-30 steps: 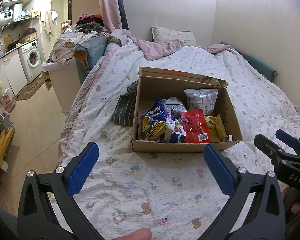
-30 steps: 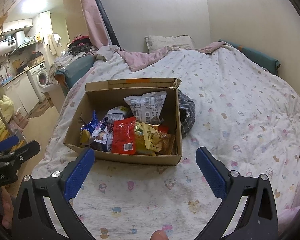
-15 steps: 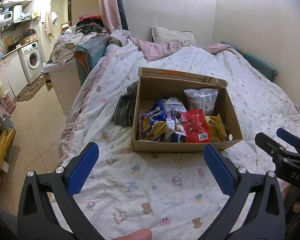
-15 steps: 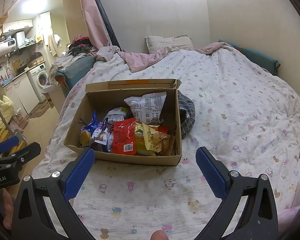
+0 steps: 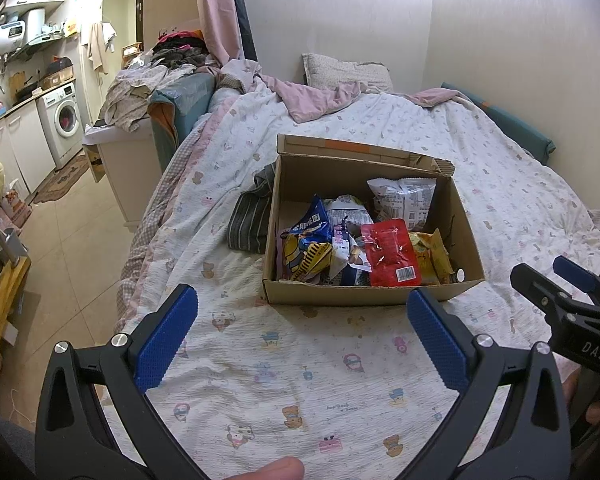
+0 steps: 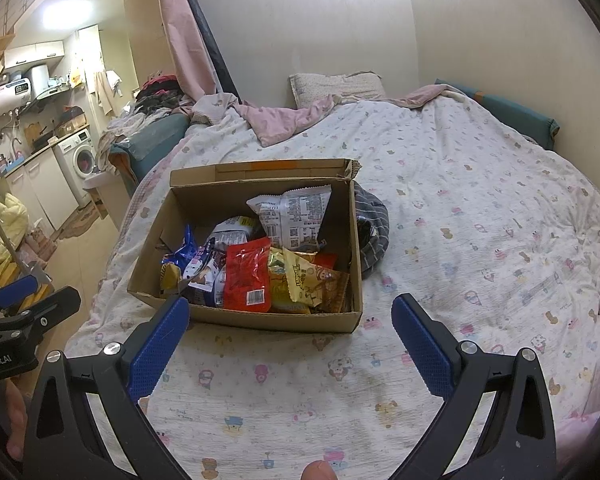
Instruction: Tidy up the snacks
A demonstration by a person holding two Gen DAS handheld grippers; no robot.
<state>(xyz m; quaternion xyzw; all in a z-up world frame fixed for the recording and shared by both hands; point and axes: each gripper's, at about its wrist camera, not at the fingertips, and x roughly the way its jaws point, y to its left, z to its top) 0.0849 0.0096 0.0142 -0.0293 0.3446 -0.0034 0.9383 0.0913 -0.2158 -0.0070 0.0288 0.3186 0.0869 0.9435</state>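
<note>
A cardboard box (image 5: 364, 294) stands on the bed and holds several snack packets: a red packet (image 5: 390, 252), a blue and yellow packet (image 5: 306, 244), a white packet (image 5: 404, 198) and a yellow packet (image 5: 432, 256). The box also shows in the right wrist view (image 6: 260, 320), with the red packet (image 6: 246, 274) and the white packet (image 6: 294, 214). My left gripper (image 5: 302, 338) is open and empty, short of the box's near wall. My right gripper (image 6: 290, 338) is open and empty, also short of the box.
A grey striped cloth (image 5: 250, 216) lies against the box's far side. The bed sheet (image 5: 300, 380) spreads in front of the box. A pink blanket (image 5: 312, 96) and pillow (image 5: 344, 74) lie at the head. The bed's edge drops to the floor (image 5: 76, 216) on the left.
Both views have shifted only slightly. The box and snacks have not moved, and both grippers remain open.
</note>
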